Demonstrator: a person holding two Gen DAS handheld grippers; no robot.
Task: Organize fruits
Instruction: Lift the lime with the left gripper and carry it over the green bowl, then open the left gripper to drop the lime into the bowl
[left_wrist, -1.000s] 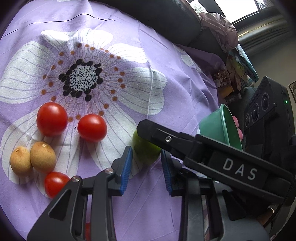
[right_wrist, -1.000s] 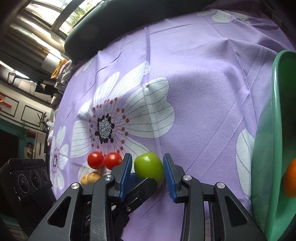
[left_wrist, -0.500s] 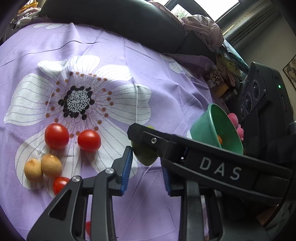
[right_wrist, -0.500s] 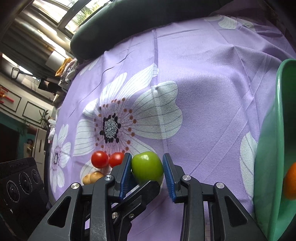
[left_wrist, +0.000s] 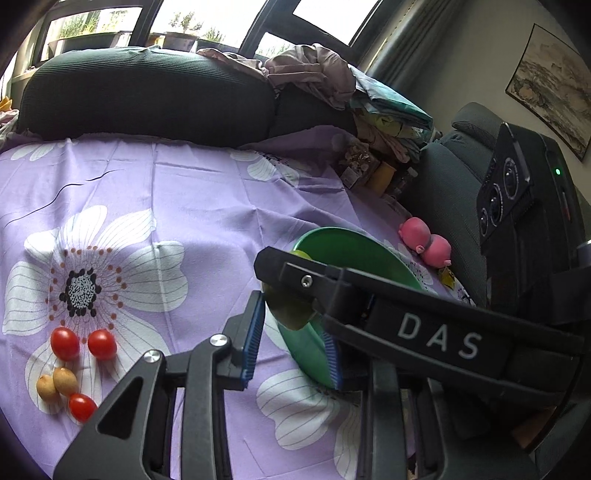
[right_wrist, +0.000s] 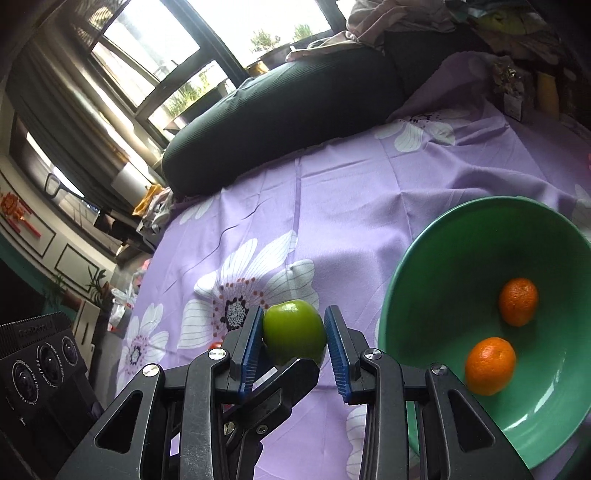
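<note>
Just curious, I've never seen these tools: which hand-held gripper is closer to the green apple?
Right. The right hand-held gripper holds the green apple between its fingers, beside the green bowl. The left hand-held gripper is open just below it, not touching.

A purple flowered cloth (left_wrist: 207, 192) covers the worktop; lower left lie tomatoes (left_wrist: 102, 344) and longans (left_wrist: 64, 381), centre-right a green bowl (left_wrist: 354, 243).

**Fruit spread across the bedspread, bowl at the right**

On the bedspread (left_wrist: 207, 192), three cherry tomatoes (left_wrist: 102, 344) and two longans (left_wrist: 65, 381) cluster near the left edge. The bowl (right_wrist: 436, 258) sits toward the right edge with two oranges (right_wrist: 490, 365) in it. Two pig toys (left_wrist: 424, 240) lie behind the bowl. A bolster (left_wrist: 147, 99) runs along the far edge.
</note>
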